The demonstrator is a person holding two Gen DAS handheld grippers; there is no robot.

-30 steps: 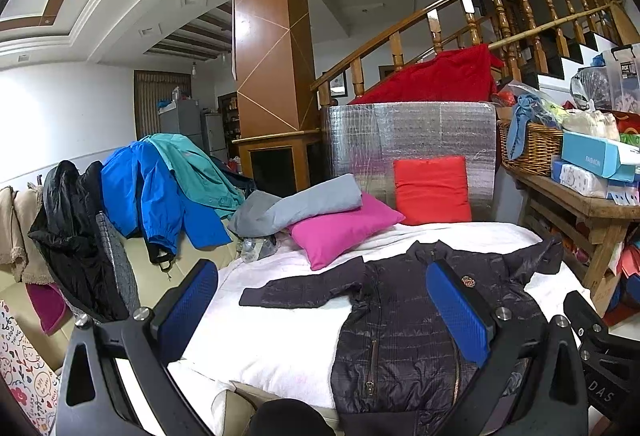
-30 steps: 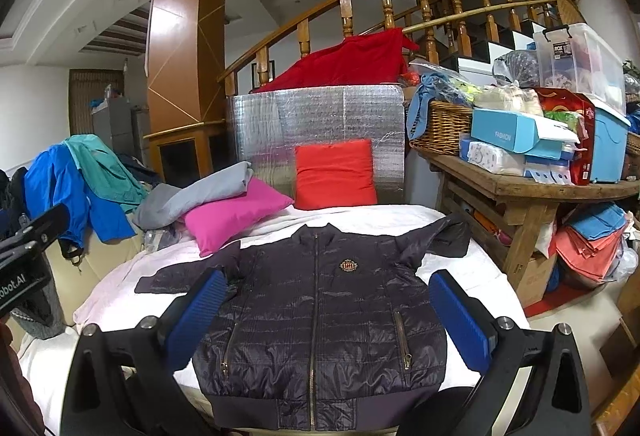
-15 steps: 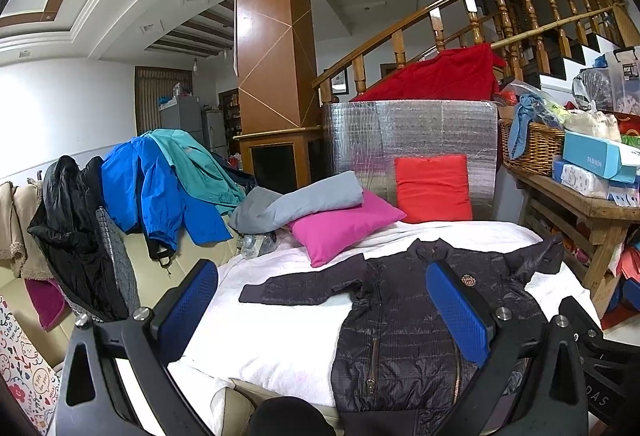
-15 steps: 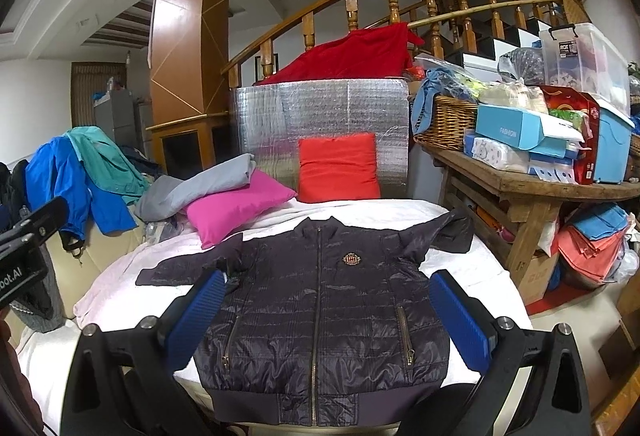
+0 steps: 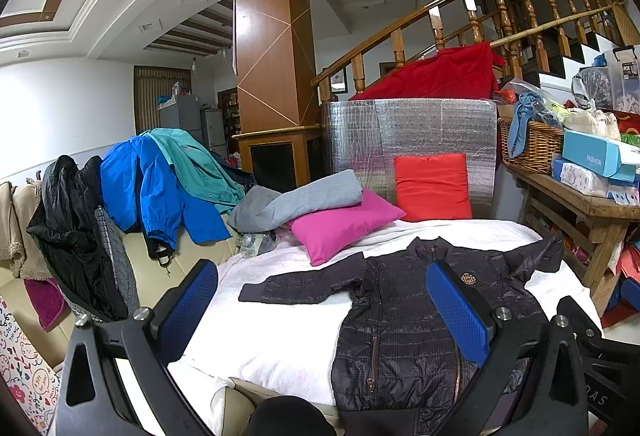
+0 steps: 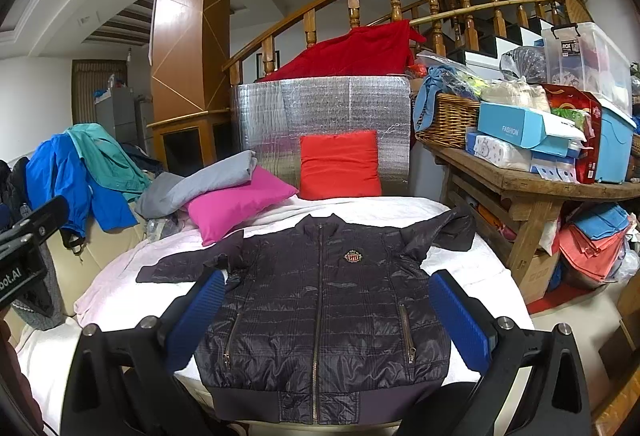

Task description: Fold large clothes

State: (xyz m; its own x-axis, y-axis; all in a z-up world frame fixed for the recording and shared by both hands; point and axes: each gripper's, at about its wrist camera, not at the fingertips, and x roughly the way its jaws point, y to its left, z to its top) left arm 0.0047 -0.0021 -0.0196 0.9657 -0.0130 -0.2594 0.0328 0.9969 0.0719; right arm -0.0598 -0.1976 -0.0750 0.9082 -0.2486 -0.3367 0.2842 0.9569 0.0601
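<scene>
A dark quilted zip jacket [image 6: 320,300] lies flat, front up, on a white cloth [image 6: 112,288], sleeves spread left and right. It also shows in the left wrist view [image 5: 404,320]. My right gripper [image 6: 324,316] is open and empty, hovering over the jacket's lower half. My left gripper [image 5: 320,308] is open and empty, held above the white cloth [image 5: 264,332] near the jacket's left side and left sleeve.
A pink cushion [image 6: 236,203], a grey folded garment [image 6: 200,183] and a red cushion [image 6: 340,163] lie behind the jacket. Blue, teal and black jackets [image 5: 160,179] hang on the sofa at left. A cluttered wooden table [image 6: 532,179] stands at right.
Both grippers have drifted slightly; the views shifted only a little. The jacket has not moved and both grippers stay open.
</scene>
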